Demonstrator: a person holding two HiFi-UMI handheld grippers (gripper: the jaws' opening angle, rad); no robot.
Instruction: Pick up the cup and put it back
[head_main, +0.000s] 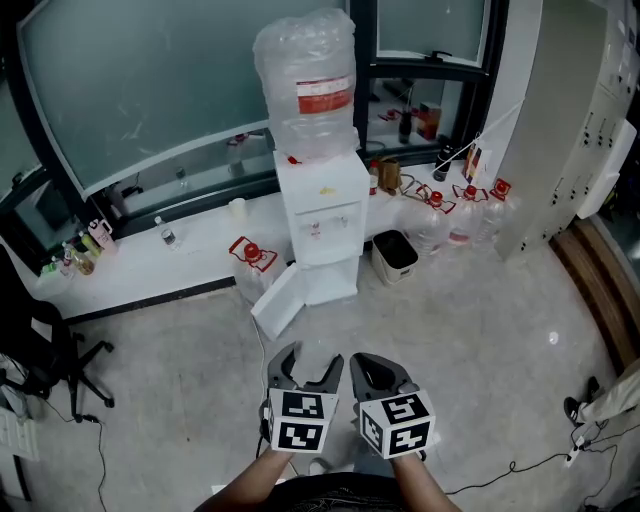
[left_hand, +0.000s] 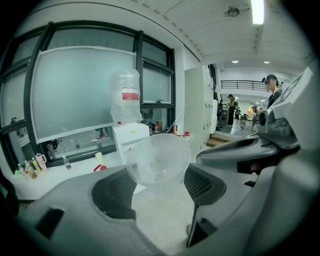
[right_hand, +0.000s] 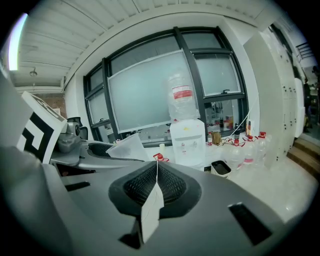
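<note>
A clear plastic cup (left_hand: 157, 160) sits between the pads of my left gripper (left_hand: 157, 184), which is shut on it with the jaws held apart by its width. From the right gripper view the same cup (right_hand: 127, 147) shows as a pale cone at the left. My right gripper (right_hand: 156, 180) is shut, with a thin white sheet (right_hand: 151, 210) pinched edge-on between its pads. In the head view the left gripper (head_main: 305, 372) and right gripper (head_main: 376, 372) hang side by side over the floor, a short way in front of the white water dispenser (head_main: 320, 215). The cup barely shows there.
A large water bottle (head_main: 305, 80) tops the dispenser, whose lower door (head_main: 277, 302) hangs open. A black bin (head_main: 396, 252) and several empty bottles (head_main: 450, 225) stand to its right. A small white cup (head_main: 237, 208) rests on the window ledge. An office chair (head_main: 40, 350) is at the left.
</note>
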